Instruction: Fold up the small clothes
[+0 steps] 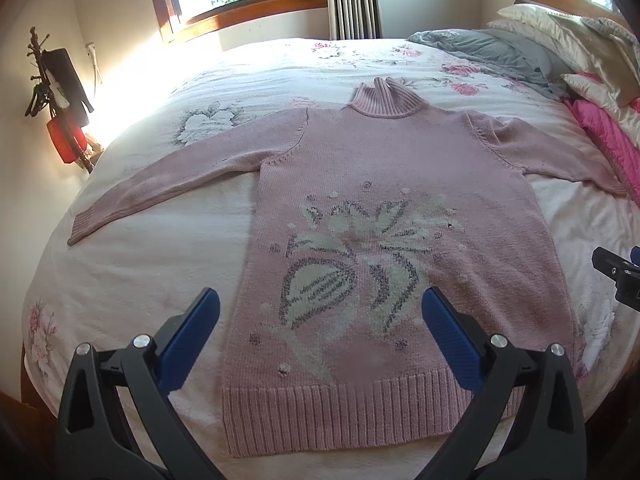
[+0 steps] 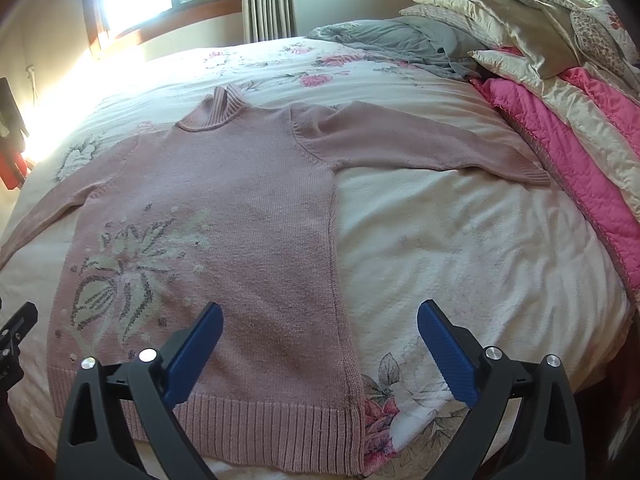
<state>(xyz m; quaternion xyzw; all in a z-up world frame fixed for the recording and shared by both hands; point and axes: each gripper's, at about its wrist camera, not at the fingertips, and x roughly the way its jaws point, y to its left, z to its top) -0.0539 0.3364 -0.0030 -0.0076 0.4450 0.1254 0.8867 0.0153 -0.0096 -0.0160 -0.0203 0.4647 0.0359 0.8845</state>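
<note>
A pink knitted turtleneck sweater [image 1: 380,184] [image 2: 240,200] with a pale flower pattern lies flat and face up on the bed, both sleeves spread out to the sides. My left gripper [image 1: 320,304] hovers open above its lower left half near the hem, holding nothing. My right gripper [image 2: 320,316] is open too, above the sweater's lower right edge and the bedspread beside it. Part of the right gripper [image 1: 618,276] shows at the right edge of the left wrist view.
The bed [image 2: 460,240] wears a white floral cover. A grey blanket [image 2: 392,40], cream pillows [image 2: 500,12] and a pink quilt [image 2: 560,152] pile up at the far right. Windows and a radiator stand behind. Dark and red items [image 1: 64,120] hang on the left wall.
</note>
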